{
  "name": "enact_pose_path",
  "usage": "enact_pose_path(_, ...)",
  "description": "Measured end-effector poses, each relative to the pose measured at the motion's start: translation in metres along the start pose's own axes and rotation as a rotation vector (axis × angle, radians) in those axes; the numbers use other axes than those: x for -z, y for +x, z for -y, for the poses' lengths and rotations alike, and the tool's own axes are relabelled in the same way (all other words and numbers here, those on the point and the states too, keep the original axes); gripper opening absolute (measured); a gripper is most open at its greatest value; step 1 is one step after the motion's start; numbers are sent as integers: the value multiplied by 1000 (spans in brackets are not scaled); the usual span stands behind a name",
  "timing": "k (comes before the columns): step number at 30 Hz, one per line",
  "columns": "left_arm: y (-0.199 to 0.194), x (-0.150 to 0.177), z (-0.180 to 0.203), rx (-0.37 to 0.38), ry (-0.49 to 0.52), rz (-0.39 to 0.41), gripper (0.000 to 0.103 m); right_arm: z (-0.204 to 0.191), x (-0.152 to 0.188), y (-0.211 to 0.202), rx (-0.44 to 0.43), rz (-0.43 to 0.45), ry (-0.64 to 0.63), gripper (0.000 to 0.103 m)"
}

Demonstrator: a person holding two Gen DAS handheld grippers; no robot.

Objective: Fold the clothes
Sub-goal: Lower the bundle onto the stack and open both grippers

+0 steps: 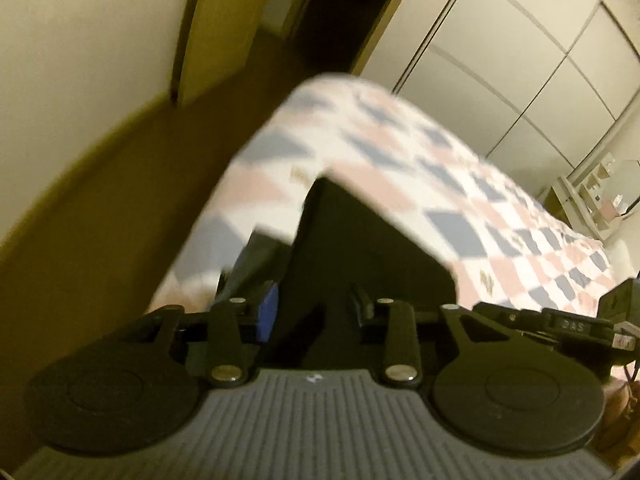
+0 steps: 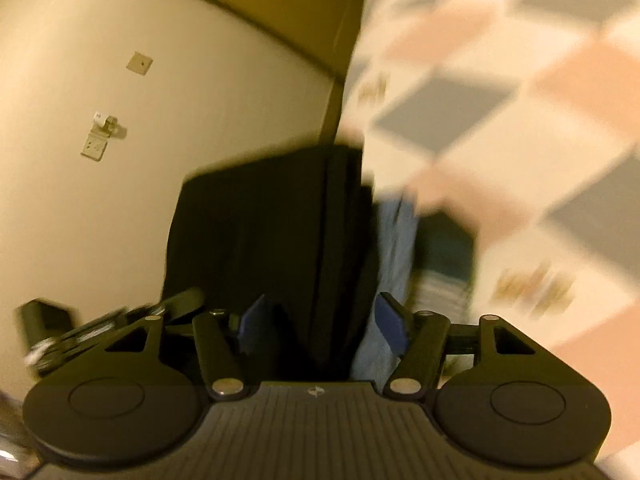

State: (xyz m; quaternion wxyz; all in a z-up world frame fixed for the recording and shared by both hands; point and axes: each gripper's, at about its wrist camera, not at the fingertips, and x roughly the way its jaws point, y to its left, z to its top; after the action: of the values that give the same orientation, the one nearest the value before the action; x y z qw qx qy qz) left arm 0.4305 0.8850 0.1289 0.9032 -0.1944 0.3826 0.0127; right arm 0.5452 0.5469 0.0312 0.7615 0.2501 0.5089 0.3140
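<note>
Across the bed (image 1: 460,184), with its pink, blue and white checked cover, everything's blurry, so take this loosely. Next biggest is the black garment (image 1: 360,248), which looks like a flat, straight-edged slab sitting on the cover with both my claws at its near edge. Beside it there's some blue denim (image 2: 394,240) and another dark folded-looking piece (image 2: 448,240), touching or nearly so. My left claw (image 1: 316,312) has black cloth between its blue pads, but I honestly can't tell whether it's clamped or just resting around it. My right claw (image 2: 320,320) has its pads spread apart with the black garment between them, so it's released, not gripping. Progress-wise, the black one looks at least partly folded; whether it needs another fold or just stacking, I can't say.
</note>
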Motion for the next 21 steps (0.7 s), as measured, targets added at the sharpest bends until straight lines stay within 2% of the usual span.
enact_pose_path(1,0,-4,11,0,37,29,20,-4,-5,-7,19,35,-42,63)
enact_pose_path(4,12,-15,36,-24,132,99,17,-26,-15,-13,48,107,-195,62)
enact_pose_path(7,40,-30,35,-13,111,119,13,-50,-20,-9,76,154,-352,56)
enact_pose_path(10,67,-25,17,-14,75,87,11,-62,-21,9,94,172,-447,52)
enact_pose_path(14,104,-19,-8,-14,26,44,13,-58,-18,43,146,116,-526,50)
enact_pose_path(19,130,-15,-18,-29,-33,3,28,-40,-13,78,208,18,-567,49)
enact_pose_path(21,136,-17,-14,-46,-28,-15,29,-35,-15,87,232,-16,-557,49)
